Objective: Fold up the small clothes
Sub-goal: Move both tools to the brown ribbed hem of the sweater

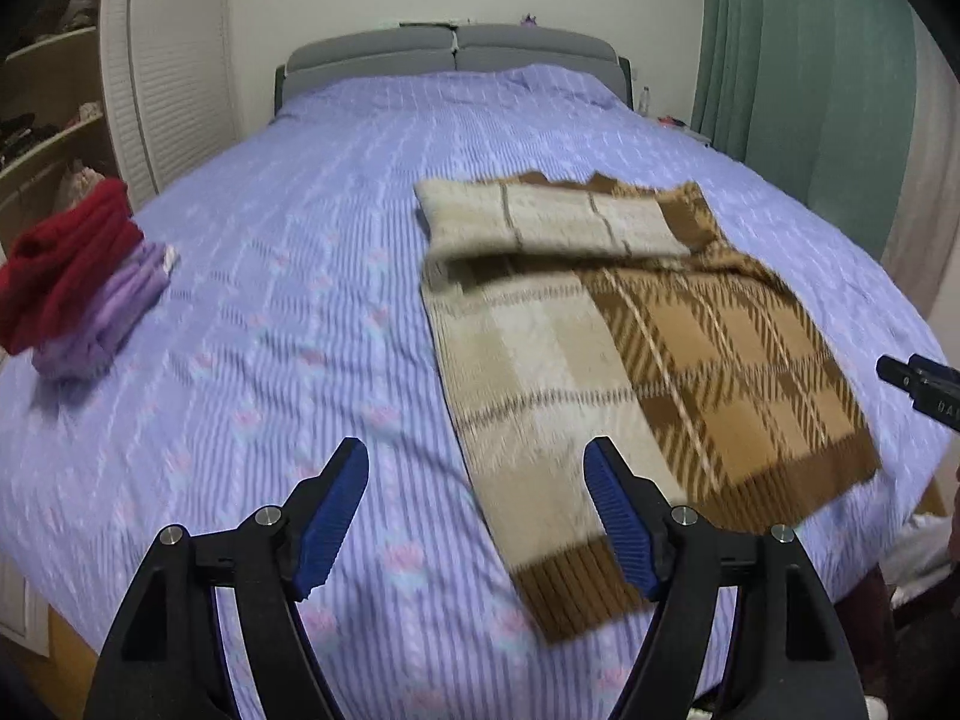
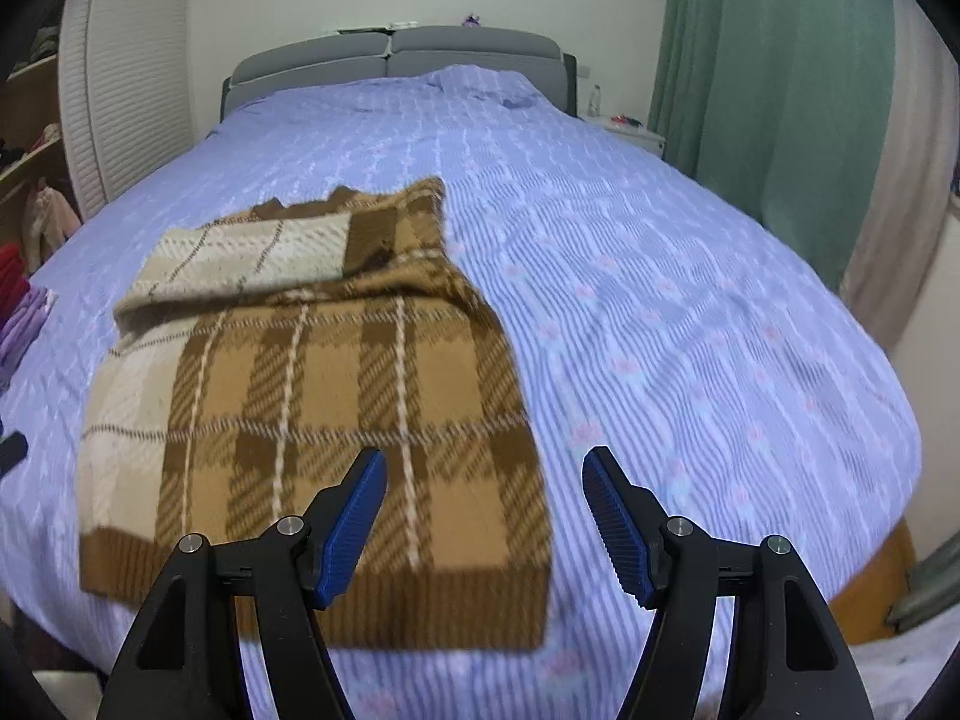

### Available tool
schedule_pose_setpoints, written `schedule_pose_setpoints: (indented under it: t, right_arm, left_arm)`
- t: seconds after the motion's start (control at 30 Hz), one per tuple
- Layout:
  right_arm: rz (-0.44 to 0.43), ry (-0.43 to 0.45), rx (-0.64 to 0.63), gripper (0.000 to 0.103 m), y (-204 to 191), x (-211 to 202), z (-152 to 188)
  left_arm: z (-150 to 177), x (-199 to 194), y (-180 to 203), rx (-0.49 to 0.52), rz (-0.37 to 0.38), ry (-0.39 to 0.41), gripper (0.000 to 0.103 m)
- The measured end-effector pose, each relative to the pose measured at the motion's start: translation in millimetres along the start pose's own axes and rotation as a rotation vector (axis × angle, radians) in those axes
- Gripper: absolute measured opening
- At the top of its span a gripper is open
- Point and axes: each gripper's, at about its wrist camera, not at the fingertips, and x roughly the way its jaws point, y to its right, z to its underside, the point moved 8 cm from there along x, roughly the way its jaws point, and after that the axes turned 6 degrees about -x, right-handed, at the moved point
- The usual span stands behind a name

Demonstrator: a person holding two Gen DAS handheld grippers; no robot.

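A brown and cream plaid knit sweater [image 1: 630, 360] lies flat on the bed, its cream sleeves folded across the top and down the left side. In the right wrist view the same sweater [image 2: 336, 420] fills the lower left. My left gripper [image 1: 477, 516] hangs open above the bed, just left of the sweater's hem, nothing between its blue pads. My right gripper [image 2: 483, 516] is open above the sweater's lower right corner, also empty. Its black tip [image 1: 918, 384] shows at the right edge of the left wrist view.
The bed [image 1: 270, 300] has a lilac striped cover and a grey headboard [image 1: 456, 48]. A pile of folded red and purple clothes [image 1: 78, 282] sits at its left edge. Shelves stand at far left, green curtains [image 2: 774, 90] at right, a nightstand [image 2: 624, 126] beside the headboard.
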Motion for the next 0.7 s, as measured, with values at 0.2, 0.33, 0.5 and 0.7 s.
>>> schedule_pose_setpoints:
  t: [0.2, 0.33, 0.5, 0.7]
  right_arm:
    - [-0.001, -0.054, 0.018, 0.068, 10.6, 2.9, 34.0]
    - [-0.046, -0.094, 0.047, 0.068, 12.4, 7.8, 52.6]
    - [-0.063, -0.122, 0.047, 0.068, 14.5, 15.5, 65.7]
    - [-0.098, -0.146, 0.051, 0.068, 14.3, 29.1, 72.0]
  left_arm:
    - [27.4, 5.5, 11.2, -0.01, 0.041, -0.051, 0.074]
    - [38.9, 11.5, 16.8, -0.02, 0.064, -0.088, 0.074]
    - [51.6, 25.5, 15.0, -0.055, 0.078, -0.148, 0.074]
    - [60.1, 37.7, 17.7, -0.118, 0.146, -0.199, 0.074]
